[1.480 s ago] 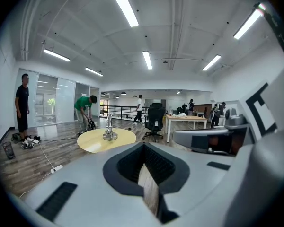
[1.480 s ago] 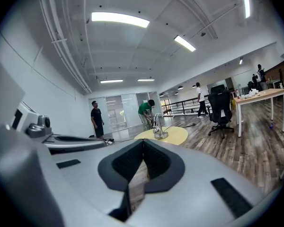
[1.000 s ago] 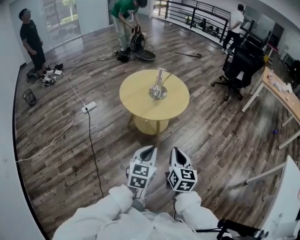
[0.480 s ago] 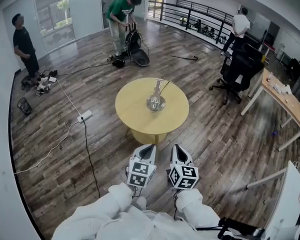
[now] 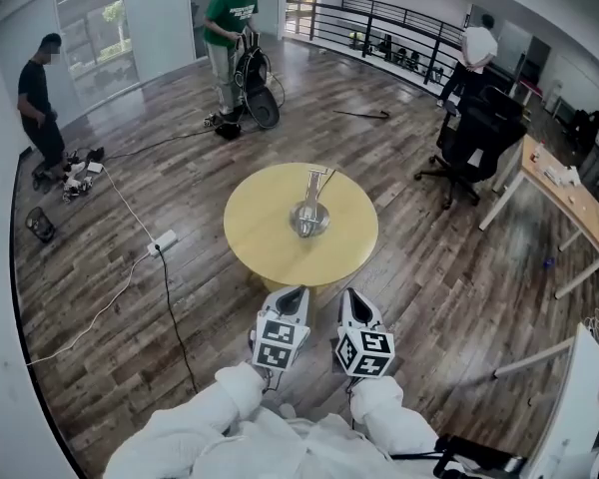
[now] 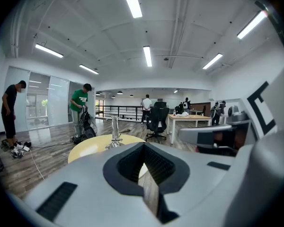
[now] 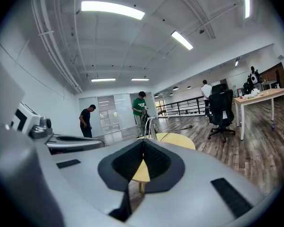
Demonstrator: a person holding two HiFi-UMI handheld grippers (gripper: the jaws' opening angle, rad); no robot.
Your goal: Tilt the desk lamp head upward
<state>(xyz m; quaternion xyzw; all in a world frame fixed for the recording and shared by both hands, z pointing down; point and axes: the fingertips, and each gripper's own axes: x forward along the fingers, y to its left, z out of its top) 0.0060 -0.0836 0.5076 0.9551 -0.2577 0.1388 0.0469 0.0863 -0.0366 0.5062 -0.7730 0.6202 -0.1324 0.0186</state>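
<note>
Grippers, one pair, grey, two-jaw, hand-held: left gripper point(image 5: 296, 294) and right gripper point(image 5: 350, 298), carried side by side close to the body on white sleeves point(image 5: 230, 407), both noses aimed ahead at the table. Each is clenched on nothing, its dark ribbed pads pressed together with only floor and table showing beyond them. They are probably kept closed and low because nothing is within reach yet. Ahead, well apart from both tools: round yellow table point(image 5: 255, 242) on a single central pedestal, bare apart from the task's item. Slender silver metal desk lamp point(image 5: 311, 208), round base planted near the table's centre, thin arm rising to a small head. The head's angle is too small to read from here, so the tilt appears not yet begun and an approach comes first. Surroundings: dark wood-plank floor point(image 5: 419, 277). White power strip with trailing cable point(image 5: 161, 241) lies left of the table, off the direct line. Black swivel office chair point(image 5: 476, 133) and a pale wooden desk point(image 5: 564, 193) stand to the right. Three persons stand at the far edges, uninvolved.
</note>
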